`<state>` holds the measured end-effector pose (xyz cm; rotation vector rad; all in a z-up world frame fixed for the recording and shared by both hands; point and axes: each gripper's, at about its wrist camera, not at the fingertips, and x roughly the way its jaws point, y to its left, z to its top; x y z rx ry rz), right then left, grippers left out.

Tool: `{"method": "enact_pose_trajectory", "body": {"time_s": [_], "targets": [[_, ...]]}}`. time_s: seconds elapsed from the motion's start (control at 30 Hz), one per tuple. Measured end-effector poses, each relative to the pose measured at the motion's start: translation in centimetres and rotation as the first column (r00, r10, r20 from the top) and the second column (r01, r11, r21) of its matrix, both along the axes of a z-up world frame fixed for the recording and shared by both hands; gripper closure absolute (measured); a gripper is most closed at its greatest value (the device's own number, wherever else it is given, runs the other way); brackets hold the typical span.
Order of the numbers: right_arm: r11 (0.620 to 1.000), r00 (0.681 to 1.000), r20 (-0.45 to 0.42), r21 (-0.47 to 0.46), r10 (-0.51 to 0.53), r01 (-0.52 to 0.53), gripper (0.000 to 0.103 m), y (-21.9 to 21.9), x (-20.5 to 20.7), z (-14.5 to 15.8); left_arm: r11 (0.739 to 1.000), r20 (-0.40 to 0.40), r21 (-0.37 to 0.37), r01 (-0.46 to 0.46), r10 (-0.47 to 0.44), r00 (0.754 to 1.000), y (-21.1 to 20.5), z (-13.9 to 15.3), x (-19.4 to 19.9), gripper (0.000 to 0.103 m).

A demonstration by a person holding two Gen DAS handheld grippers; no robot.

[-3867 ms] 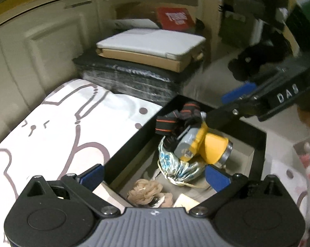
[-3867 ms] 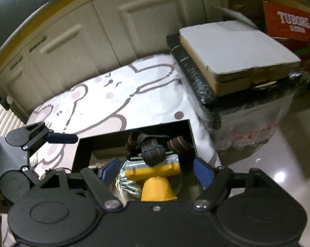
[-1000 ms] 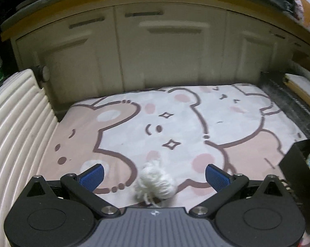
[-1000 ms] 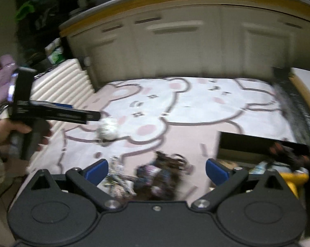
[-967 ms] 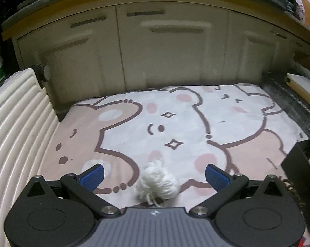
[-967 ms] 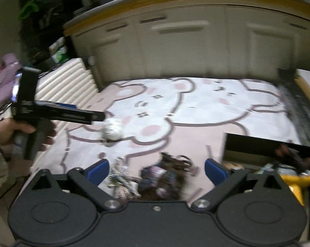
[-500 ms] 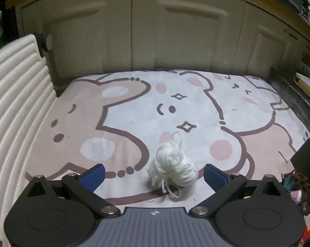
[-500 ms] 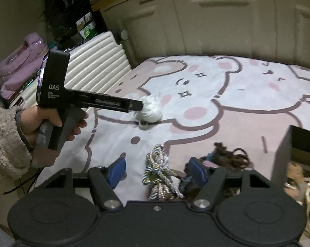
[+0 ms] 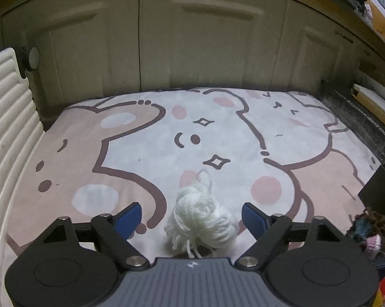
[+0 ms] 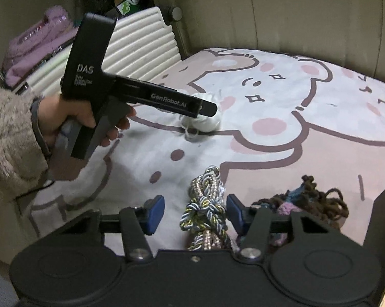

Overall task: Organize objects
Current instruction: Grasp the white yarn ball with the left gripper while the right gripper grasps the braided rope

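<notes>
A white yarn ball (image 9: 201,218) lies on the cartoon bear mat (image 9: 146,158), between the open fingers of my left gripper (image 9: 192,216); the pads do not touch it. It also shows in the right wrist view (image 10: 205,122), under the left gripper (image 10: 207,108). My right gripper (image 10: 195,213) is open around a braided blue and gold cord (image 10: 206,204) lying on the mat. A tangle of brown and pink yarn (image 10: 307,202) lies just right of it, also seen in the left wrist view (image 9: 371,232).
A black box (image 9: 381,192) stands at the mat's right edge. A white ribbed panel (image 9: 6,133) lines the left side. Cream cabinet doors (image 9: 205,46) stand behind the mat. A purple bag (image 10: 36,43) sits far left.
Both grippers have narrowed and moved closer to the mat. The left now brackets the white yarn ball; the right now brackets the braided cord.
</notes>
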<state>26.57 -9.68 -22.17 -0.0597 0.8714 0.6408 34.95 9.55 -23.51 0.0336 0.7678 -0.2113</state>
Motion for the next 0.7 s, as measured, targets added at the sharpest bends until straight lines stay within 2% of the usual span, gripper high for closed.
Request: {"method": "enact_pose_trajectory", "body": {"time_s": [0.17, 0.33, 0.43, 0.7], "targets": [[0.999, 1.0, -0.005, -0.039, -0.006, 0.006, 0.058, 0.2, 0.6, -0.8, 0.999, -0.03, -0.037, 0.008, -0.009, 1.0, 0.1, -0.9, 0.6, 0.026], [0.999, 1.0, -0.023, -0.041, -0.01, 0.009, 0.064, 0.1, 1.0, -1.2, 0.997, -0.089, -0.048, 0.054, -0.058, 0.994, -0.4, -1.8, 0.9, 0.047], [0.999, 1.0, -0.027, -0.038, -0.007, 0.006, 0.065, 0.0, 1.0, -1.1, 0.997, -0.1, -0.048, 0.066, -0.071, 0.992, -0.6, -2.0, 0.8, 0.053], [0.999, 0.997, -0.066, 0.035, -0.026, 0.029, 0.066, -0.8, 0.4, -0.6, 0.995, -0.117, -0.094, 0.026, -0.037, 0.992, -0.3, -1.2, 0.0, 0.057]]}}
